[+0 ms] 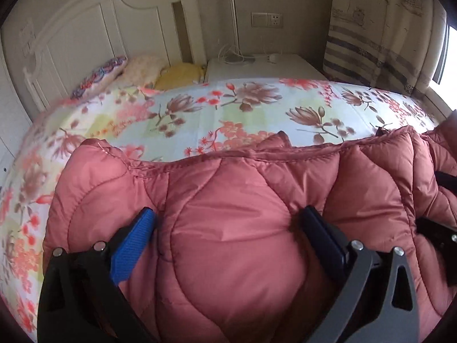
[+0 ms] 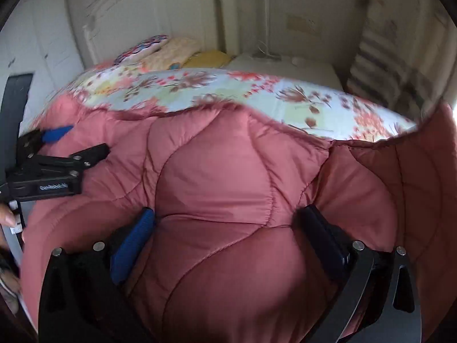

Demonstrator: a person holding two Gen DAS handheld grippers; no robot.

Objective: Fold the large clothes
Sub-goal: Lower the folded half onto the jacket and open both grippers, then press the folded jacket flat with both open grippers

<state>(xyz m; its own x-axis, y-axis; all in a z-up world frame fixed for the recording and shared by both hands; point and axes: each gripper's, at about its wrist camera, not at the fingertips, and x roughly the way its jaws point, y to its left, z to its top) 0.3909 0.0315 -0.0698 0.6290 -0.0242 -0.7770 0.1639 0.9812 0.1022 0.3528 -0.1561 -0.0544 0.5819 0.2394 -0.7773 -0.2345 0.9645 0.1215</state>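
Note:
A puffy, rust-red quilted coat (image 1: 371, 185) lies across the near side of a bed with a floral sheet (image 1: 228, 105). My left gripper (image 1: 228, 214) stands open, its blue and black fingers spread wide, and a bulge of the coat swells up between them. To its right, on another part of the same coat (image 2: 214, 171), my right gripper (image 2: 227, 213) is also open over a padded section. The left gripper (image 2: 82, 141) appears at the left edge of the right wrist view. Part of the right gripper (image 1: 442, 205) shows at the right edge of the left wrist view.
A white headboard (image 1: 85, 28) and pillows (image 1: 100, 71) are at the far left. A white nightstand (image 1: 271, 65) with cables stands behind the bed, under a wall socket (image 1: 267, 20). A striped curtain (image 1: 385, 28) hangs at the right. A person's hand (image 2: 5, 217) shows at the left edge.

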